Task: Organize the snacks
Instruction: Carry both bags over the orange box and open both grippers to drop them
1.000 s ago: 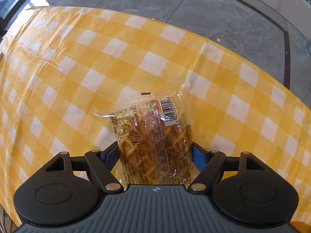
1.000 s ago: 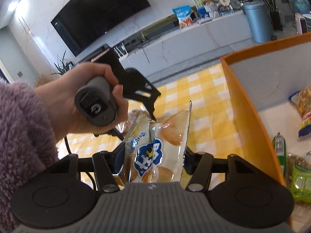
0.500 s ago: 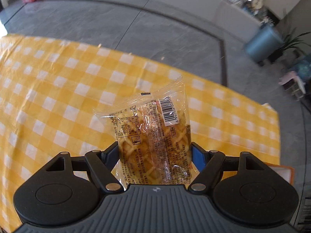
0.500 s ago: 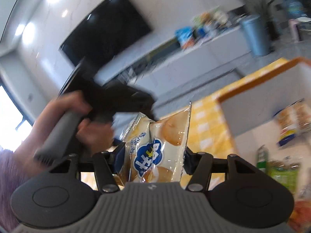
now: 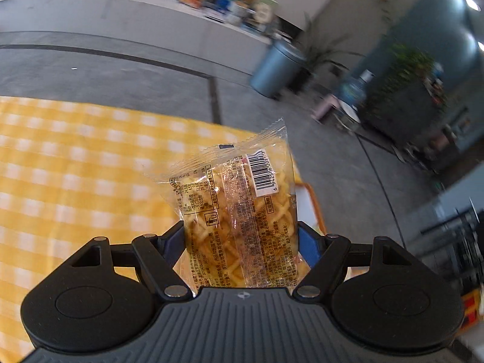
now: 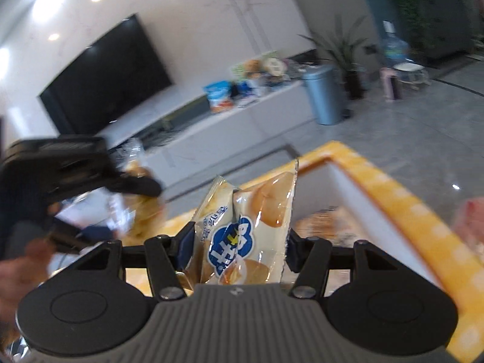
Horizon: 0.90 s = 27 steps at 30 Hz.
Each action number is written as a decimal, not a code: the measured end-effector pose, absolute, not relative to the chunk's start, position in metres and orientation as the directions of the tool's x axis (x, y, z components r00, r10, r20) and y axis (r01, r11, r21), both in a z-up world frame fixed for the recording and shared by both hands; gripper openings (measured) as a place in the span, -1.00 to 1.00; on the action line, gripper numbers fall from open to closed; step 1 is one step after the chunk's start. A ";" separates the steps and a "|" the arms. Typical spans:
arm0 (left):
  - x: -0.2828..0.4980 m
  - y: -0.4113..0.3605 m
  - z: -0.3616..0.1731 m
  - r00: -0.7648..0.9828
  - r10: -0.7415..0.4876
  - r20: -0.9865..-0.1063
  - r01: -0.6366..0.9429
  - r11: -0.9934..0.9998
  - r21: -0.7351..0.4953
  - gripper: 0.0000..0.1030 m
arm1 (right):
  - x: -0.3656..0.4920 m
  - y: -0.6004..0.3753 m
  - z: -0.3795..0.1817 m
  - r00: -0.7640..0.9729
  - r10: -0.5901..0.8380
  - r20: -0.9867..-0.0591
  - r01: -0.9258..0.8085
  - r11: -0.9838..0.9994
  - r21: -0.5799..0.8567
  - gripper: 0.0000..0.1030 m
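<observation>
Right now my left gripper is clamped on a clear-wrapped waffle pack, held above the yellow-checked tabletop. My right gripper pinches a biscuit bag beside the orange-rimmed box.

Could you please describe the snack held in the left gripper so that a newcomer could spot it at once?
Above the yellow checked tablecloth, look between the jaws of the left gripper. Clamped there is a clear waffle packet, golden lattice showing through. Its white barcode label and printed text set it apart from the right gripper's blue-logo packet of round pastries.
</observation>
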<state>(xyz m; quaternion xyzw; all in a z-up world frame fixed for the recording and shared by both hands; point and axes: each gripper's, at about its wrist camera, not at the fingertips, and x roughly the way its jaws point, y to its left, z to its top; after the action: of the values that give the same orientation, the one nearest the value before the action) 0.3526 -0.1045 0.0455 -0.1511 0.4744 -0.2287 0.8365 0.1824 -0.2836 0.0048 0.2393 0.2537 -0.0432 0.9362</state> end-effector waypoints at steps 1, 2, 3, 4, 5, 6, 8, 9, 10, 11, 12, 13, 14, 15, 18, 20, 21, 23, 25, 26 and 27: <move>0.350 -0.110 0.040 0.436 -0.531 -0.726 0.249 0.847 -0.470 0.68 | 0.182 -0.292 -0.001 0.860 0.027 -0.509 0.222 0.879 0.421 0.11; 0.347 -0.115 0.034 0.430 -0.536 -0.727 0.263 0.844 -0.467 0.68 | 0.183 -0.299 -0.008 0.855 0.014 -0.519 0.240 0.876 0.419 0.11; 0.346 -0.120 0.029 0.426 -0.539 -0.727 0.278 0.842 -0.462 0.68 | 0.182 -0.306 -0.013 0.848 0.006 -0.530 0.257 0.870 0.420 0.12; 0.345 -0.125 0.025 0.422 -0.544 -0.726 0.292 0.839 -0.459 0.68 | 0.181 -0.314 -0.019 0.841 0.007 -0.541 0.267 0.864 0.426 0.12; 0.347 -0.129 0.020 0.415 -0.552 -0.723 0.303 0.833 -0.462 0.69 | 0.179 -0.321 -0.025 0.837 0.010 -0.547 0.278 0.853 0.442 0.12; 0.349 -0.134 0.015 0.409 -0.561 -0.720 0.312 0.827 -0.467 0.69 | 0.180 -0.327 -0.030 0.836 0.010 -0.548 0.293 0.837 0.463 0.13; 0.356 -0.138 0.007 0.407 -0.564 -0.719 0.315 0.825 -0.469 0.69 | 0.184 -0.334 -0.035 0.830 0.017 -0.558 0.308 0.819 0.484 0.18; 0.360 -0.141 0.004 0.409 -0.563 -0.718 0.326 0.825 -0.462 0.71 | 0.186 -0.335 -0.037 0.828 0.021 -0.560 0.307 0.819 0.485 0.26; 0.357 -0.143 0.003 0.412 -0.566 -0.714 0.345 0.822 -0.453 0.72 | 0.187 -0.336 -0.038 0.828 0.026 -0.560 0.301 0.823 0.482 0.37; 0.353 -0.142 0.002 0.419 -0.564 -0.711 0.361 0.822 -0.440 0.75 | 0.188 -0.335 -0.038 0.829 0.026 -0.558 0.296 0.827 0.478 0.67; 0.350 -0.144 0.002 0.438 -0.553 -0.709 0.375 0.829 -0.415 0.84 | 0.188 -0.335 -0.038 0.832 0.020 -0.554 0.295 0.830 0.473 0.82; 0.342 -0.147 0.005 0.464 -0.542 -0.701 0.397 0.834 -0.383 0.88 | 0.188 -0.337 -0.037 0.836 0.010 -0.548 0.295 0.834 0.466 0.82; 0.334 -0.150 0.008 0.500 -0.535 -0.681 0.431 0.836 -0.341 0.90 | 0.184 -0.337 -0.036 0.839 0.007 -0.545 0.292 0.839 0.460 0.82; 0.327 -0.152 0.010 0.541 -0.527 -0.656 0.463 0.837 -0.291 1.00 | 0.183 -0.337 -0.035 0.840 0.002 -0.543 0.291 0.842 0.454 0.83; 0.294 -0.162 0.020 0.665 -0.482 -0.570 0.517 0.848 -0.114 1.00 | 0.180 -0.336 -0.031 0.838 -0.028 -0.545 0.308 0.849 0.430 0.83; 0.278 -0.167 0.027 0.698 -0.467 -0.543 0.536 0.844 -0.036 1.00 | 0.177 -0.334 -0.028 0.838 -0.039 -0.544 0.310 0.855 0.416 0.83; 0.272 -0.168 0.030 0.701 -0.471 -0.536 0.544 0.838 -0.026 1.00 | 0.172 -0.334 -0.027 0.839 -0.044 -0.542 0.309 0.859 0.409 0.83; 0.260 -0.168 0.038 0.699 -0.480 -0.529 0.552 0.834 -0.028 1.00 | 0.167 -0.334 -0.023 0.839 -0.051 -0.542 0.306 0.867 0.392 0.84; 0.250 -0.165 0.045 0.718 -0.469 -0.514 0.529 0.848 -0.034 1.00 | 0.162 -0.332 -0.018 0.839 -0.060 -0.541 0.306 0.874 0.377 0.84; 0.242 -0.163 0.047 0.742 -0.456 -0.492 0.511 0.859 -0.027 1.00 | 0.158 -0.331 -0.014 0.840 -0.066 -0.538 0.304 0.879 0.368 0.85; 0.233 -0.160 0.050 0.767 -0.441 -0.466 0.491 0.871 -0.017 1.00 | 0.152 -0.329 -0.011 0.843 -0.074 -0.533 0.303 0.884 0.356 0.87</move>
<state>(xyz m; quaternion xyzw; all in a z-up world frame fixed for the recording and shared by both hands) 0.2331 -0.1602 0.0503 0.0528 0.2345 -0.2483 0.9384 0.1523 -0.3287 -0.0105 0.2187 0.2613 -0.1009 0.9347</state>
